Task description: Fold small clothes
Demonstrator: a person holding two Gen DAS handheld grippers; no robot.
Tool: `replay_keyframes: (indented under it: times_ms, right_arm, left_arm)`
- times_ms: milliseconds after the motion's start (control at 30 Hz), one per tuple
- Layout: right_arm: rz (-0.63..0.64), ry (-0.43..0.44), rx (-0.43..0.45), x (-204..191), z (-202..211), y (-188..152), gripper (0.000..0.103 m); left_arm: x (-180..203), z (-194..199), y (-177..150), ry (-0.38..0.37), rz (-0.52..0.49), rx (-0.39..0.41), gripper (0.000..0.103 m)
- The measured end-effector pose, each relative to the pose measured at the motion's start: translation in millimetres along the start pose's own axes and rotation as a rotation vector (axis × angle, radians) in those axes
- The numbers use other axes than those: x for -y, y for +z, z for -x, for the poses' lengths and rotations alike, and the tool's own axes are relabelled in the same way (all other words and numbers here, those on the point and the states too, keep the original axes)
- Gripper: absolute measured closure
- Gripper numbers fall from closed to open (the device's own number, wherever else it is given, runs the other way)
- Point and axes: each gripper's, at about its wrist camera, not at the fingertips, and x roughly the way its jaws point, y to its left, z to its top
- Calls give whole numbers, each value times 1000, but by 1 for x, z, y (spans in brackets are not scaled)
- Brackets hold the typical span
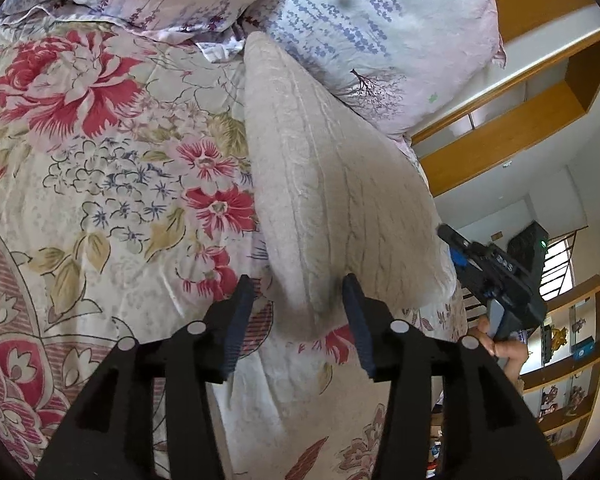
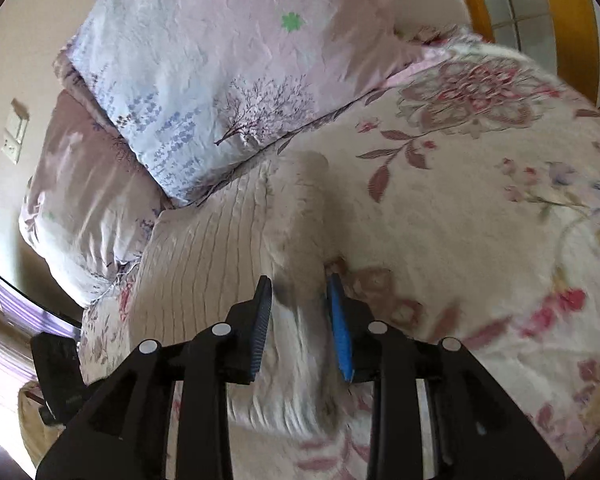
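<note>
A beige ribbed knit garment (image 1: 320, 184) lies on the floral bedspread (image 1: 100, 184), folded into a long shape. My left gripper (image 1: 300, 300) is open, its jaws astride the garment's near corner without closing on it. In the left wrist view the right gripper (image 1: 488, 268) shows at the garment's right edge, held by a hand. In the right wrist view the same garment (image 2: 220, 240) spreads to the left, and my right gripper (image 2: 300, 296) has its jaws partly open around a raised fold of the cloth. The picture there is blurred.
Two floral pillows (image 1: 360, 32) lie at the head of the bed, touching the garment's far end; one shows in the right wrist view (image 2: 220, 72). Wooden shelves (image 1: 540, 92) and a cabinet with ornaments (image 1: 564, 380) stand beyond the bed's right edge.
</note>
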Motion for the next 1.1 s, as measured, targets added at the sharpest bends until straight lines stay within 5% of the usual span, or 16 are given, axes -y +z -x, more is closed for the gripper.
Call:
replay_keyframes:
  times_ms: [33, 133, 300, 533, 700, 833, 1100]
  right_arm:
    - [12, -7, 11, -3, -2, 1, 91]
    - [21, -60, 69, -5, 1, 7, 92]
    - [3, -151, 10, 8, -16, -1, 91]
    - [160, -175, 128, -35, 25, -5, 63]
    - [253, -139, 53, -51, 13, -18, 57]
    - [244, -205, -35, -41, -15, -26, 48]
    - [213, -166, -50, -36, -6, -16, 45]
  left_arm:
    - [1, -1, 1, 2, 2, 1, 55]
    - [5, -4, 4, 4, 2, 8, 53]
    - [10, -13, 12, 12, -12, 4, 53]
    - [13, -18, 14, 10, -12, -2, 51]
    - [14, -22, 15, 7, -12, -9, 51]
    - [12, -25, 13, 9, -17, -15, 49]
    - [12, -24, 22, 23, -42, -3, 33]
